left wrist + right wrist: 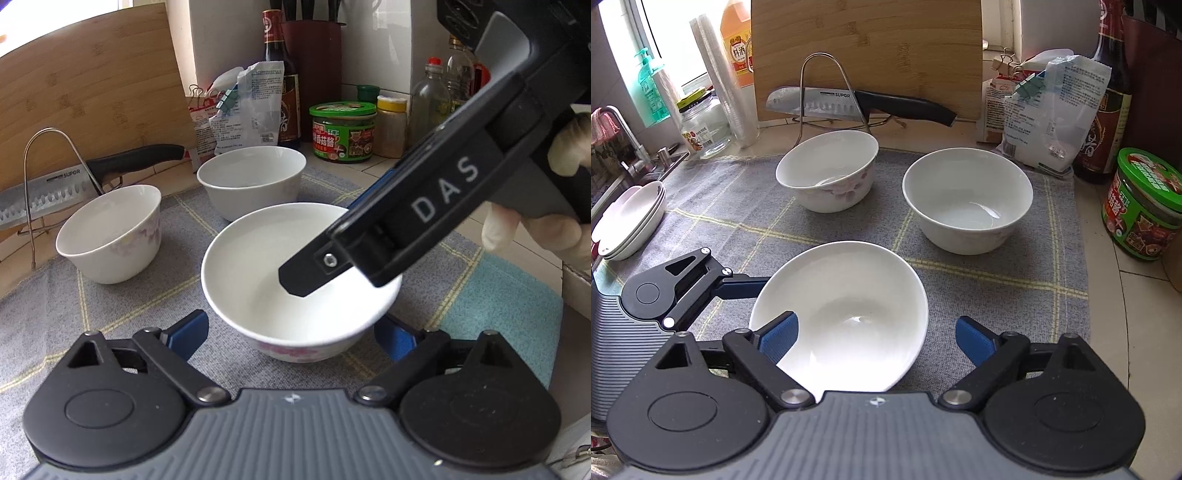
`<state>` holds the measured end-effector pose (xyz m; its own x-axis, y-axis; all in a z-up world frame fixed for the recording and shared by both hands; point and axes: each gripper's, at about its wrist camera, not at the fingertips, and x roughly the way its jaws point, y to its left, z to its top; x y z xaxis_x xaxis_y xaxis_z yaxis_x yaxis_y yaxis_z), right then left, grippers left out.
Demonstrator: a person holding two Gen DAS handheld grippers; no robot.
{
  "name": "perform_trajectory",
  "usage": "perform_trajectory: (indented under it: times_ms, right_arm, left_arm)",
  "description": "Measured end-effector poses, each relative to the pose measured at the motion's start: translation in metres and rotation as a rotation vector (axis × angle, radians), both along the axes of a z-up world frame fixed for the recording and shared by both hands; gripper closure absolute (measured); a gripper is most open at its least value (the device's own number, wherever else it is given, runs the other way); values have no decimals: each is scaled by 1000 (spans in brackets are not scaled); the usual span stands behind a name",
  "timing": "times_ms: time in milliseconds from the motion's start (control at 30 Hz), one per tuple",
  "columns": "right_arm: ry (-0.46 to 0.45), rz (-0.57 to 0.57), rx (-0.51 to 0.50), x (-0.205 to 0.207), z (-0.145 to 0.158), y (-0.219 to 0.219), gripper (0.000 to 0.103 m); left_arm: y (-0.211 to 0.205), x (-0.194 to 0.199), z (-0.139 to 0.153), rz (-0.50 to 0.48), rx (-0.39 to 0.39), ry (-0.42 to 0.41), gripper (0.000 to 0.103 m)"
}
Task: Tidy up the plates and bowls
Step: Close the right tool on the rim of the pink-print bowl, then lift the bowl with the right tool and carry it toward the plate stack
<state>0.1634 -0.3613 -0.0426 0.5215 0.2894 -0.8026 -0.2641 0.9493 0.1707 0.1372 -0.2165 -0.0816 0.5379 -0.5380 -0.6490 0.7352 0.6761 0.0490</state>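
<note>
Three white bowls sit on the grey checked mat [960, 295]. The nearest bowl [846, 314] lies between both claws. The left claw [291, 332] is spread wide, gripping nothing. The right claw [877, 332] also gapes, one blue finger over the bowl's rim and one outside it. Farther off, a knife [849, 101] marked SUPOR rests on a wire stand (the right tool's body reads DAS). A plate stack [628, 221] sits far left.

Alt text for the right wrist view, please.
The open right claw straddles the near rim of a white bowl on a grey checked mat. Two more bowls stand behind; stacked plates sit far left.
</note>
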Motion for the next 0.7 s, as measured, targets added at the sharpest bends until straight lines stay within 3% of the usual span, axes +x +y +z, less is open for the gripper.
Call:
perform_trajectory:
  times_ms: [267, 700]
  right_arm:
    - [25, 26, 42, 9, 0, 0, 24]
    - [37, 27, 57, 11, 0, 1, 25]
  left_arm:
    - [1, -1, 3, -18, -1, -10, 16]
    - [3, -2, 6, -21, 4, -18, 16]
